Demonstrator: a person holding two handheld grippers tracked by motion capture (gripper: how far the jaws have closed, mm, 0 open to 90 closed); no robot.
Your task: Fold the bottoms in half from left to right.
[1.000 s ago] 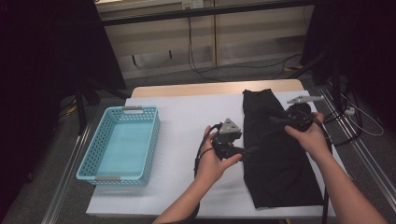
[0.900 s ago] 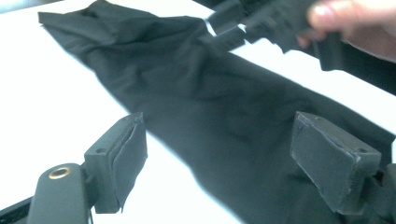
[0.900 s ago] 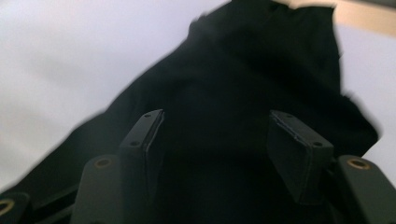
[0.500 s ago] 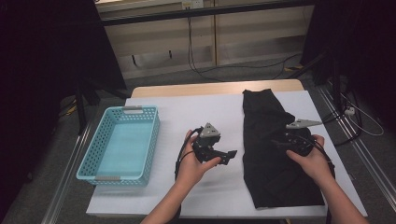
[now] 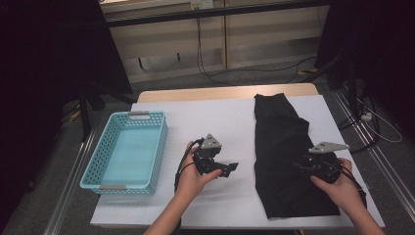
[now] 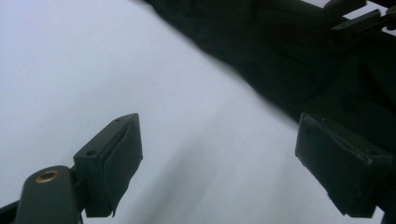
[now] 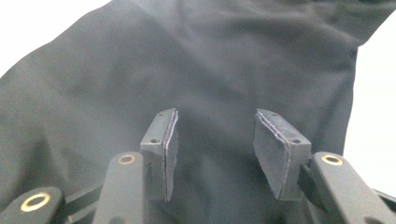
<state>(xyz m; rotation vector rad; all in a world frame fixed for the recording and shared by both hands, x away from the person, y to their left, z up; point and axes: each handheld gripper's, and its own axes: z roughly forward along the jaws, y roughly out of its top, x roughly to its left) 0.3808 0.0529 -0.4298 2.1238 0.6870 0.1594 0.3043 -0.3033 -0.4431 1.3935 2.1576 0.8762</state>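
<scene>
While our right gripper (image 5: 304,169) is hard to see against the black cloth (image 5: 284,147), its empty jaws have been closing. Our left gripper (image 5: 230,169) stands wide; the basket (image 5: 161,142) holds nothing.

No text, label or number can be read on anything here

black cloth (image 7: 196,70) cut off by edges, near table edge hidden
</scene>
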